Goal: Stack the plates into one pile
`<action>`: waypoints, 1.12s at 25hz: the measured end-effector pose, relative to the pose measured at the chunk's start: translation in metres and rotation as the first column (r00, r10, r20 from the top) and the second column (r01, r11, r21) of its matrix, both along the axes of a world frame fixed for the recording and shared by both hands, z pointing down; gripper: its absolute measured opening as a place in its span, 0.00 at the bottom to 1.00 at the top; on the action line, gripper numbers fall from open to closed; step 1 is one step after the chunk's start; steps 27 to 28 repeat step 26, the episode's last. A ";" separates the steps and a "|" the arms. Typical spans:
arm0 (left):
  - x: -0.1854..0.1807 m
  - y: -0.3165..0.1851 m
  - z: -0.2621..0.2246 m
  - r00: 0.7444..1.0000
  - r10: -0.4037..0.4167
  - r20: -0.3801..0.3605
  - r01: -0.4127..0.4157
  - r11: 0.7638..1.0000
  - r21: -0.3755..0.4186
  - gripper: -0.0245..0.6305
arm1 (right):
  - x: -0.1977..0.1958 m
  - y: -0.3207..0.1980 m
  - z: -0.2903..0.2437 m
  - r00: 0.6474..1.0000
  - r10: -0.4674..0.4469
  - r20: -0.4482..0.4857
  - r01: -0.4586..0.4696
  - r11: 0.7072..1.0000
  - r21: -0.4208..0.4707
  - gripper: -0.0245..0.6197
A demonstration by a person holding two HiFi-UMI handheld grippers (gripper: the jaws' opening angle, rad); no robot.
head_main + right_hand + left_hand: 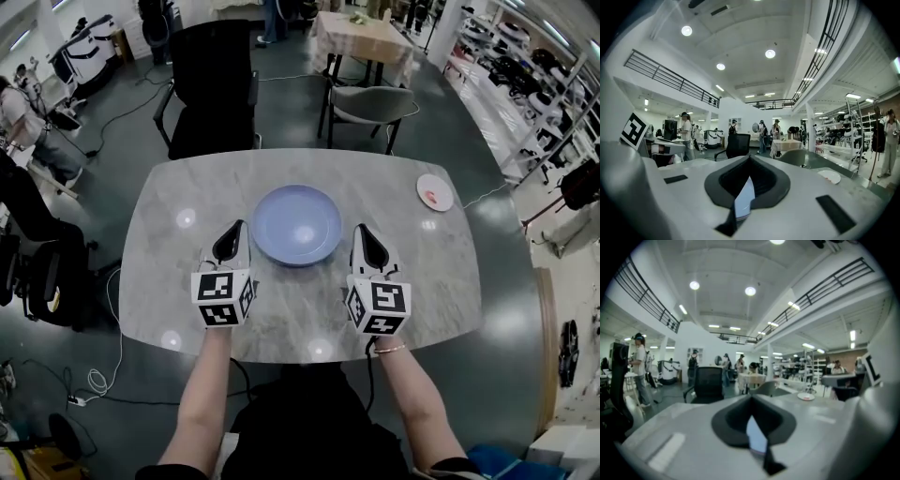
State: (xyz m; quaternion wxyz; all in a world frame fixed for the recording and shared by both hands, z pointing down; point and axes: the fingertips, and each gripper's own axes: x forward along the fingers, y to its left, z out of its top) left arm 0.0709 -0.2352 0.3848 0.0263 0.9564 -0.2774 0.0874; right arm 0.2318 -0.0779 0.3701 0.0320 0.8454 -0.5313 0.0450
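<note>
A wide blue plate [296, 224] lies at the middle of the grey marble table [164, 281]. A small white plate [434, 192] with a red mark sits apart near the far right edge. My left gripper [236, 226] rests on the table just left of the blue plate, its jaws shut with nothing between them. My right gripper [359, 229] sits just right of the plate, likewise shut and empty. In the left gripper view a sliver of blue plate [757, 434] shows past the shut left gripper [751, 398]. The right gripper view shows the same blue plate [744, 199] beyond the right gripper [749, 159].
A black chair [211, 89] and a grey chair [370, 103] stand behind the table's far edge. Farther back is a cloth-covered table [361, 37]. Cables lie on the floor to the left, and shelving runs along the right. People stand in the background.
</note>
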 end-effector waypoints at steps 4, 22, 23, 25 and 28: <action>-0.009 0.007 0.000 1.000 -0.001 -0.010 0.001 1.000 -0.001 0.05 | -0.012 0.007 -0.013 0.998 -0.031 -0.047 0.033 0.999 0.039 0.05; -0.027 0.020 -0.012 0.999 0.006 -0.042 -0.005 1.000 0.018 0.05 | -0.028 0.018 -0.017 0.999 -0.043 -0.033 0.045 0.996 0.071 0.05; -0.027 0.019 -0.012 0.999 0.009 -0.043 -0.008 1.000 0.020 0.05 | -0.028 0.018 -0.017 0.999 -0.039 -0.032 0.041 0.996 0.074 0.05; -0.027 0.017 -0.013 0.999 0.015 -0.045 -0.014 1.000 0.025 0.05 | -0.029 0.017 -0.017 0.999 -0.030 -0.033 0.033 0.996 0.081 0.05; -0.027 0.016 -0.014 0.999 0.019 -0.047 -0.017 0.999 0.027 0.05 | -0.029 0.016 -0.017 0.999 -0.026 -0.033 0.029 0.996 0.085 0.05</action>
